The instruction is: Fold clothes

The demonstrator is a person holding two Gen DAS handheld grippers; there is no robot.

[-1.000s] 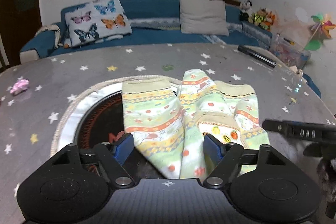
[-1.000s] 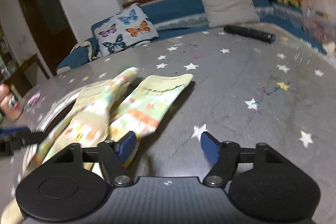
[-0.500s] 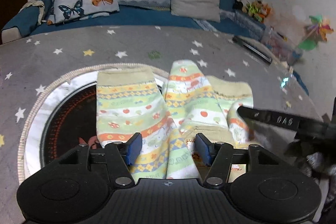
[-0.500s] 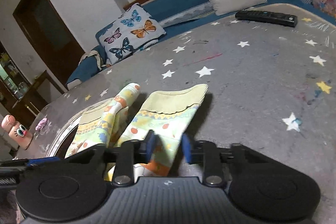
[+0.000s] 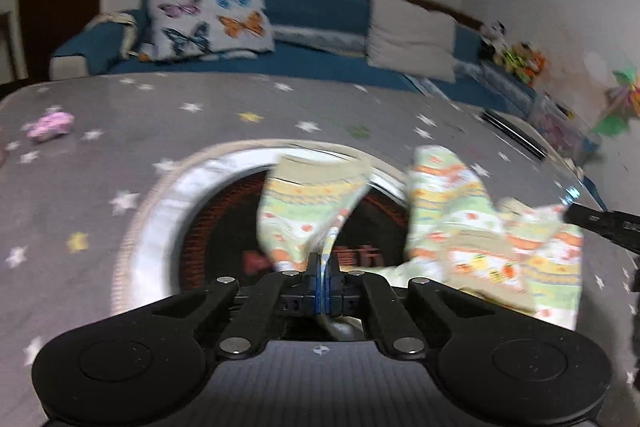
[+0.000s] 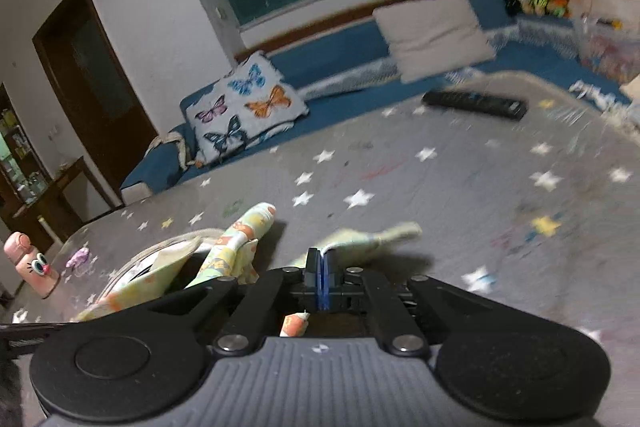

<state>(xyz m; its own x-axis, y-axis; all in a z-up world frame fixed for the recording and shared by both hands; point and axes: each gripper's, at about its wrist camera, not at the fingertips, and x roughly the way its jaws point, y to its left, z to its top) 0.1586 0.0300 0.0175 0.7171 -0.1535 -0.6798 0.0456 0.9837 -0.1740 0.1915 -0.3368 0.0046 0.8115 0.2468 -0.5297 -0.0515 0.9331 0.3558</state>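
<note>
A small pair of patterned pants (image 5: 460,223), pale green with orange and yellow bands, lies on the grey star-print table (image 5: 160,115). My left gripper (image 5: 323,269) is shut on the left leg (image 5: 304,203) and lifts its fabric off the table. My right gripper (image 6: 320,267) is shut on the right leg (image 6: 360,239), pinching its edge. The other leg and middle part (image 6: 236,243) drape to the left in the right wrist view. The right gripper's finger (image 5: 600,223) shows at the right edge of the left wrist view.
A round dark mat with a silver rim (image 5: 160,203) lies under the pants. A pink toy (image 5: 50,123), a pink character bottle (image 6: 32,263) and a black remote (image 6: 476,103) are on the table. A blue sofa with cushions (image 5: 312,39) stands behind.
Both grippers closed from open onto the pants legs. The fabric is now lifted and pulled apart, and the views are blurred with motion.
</note>
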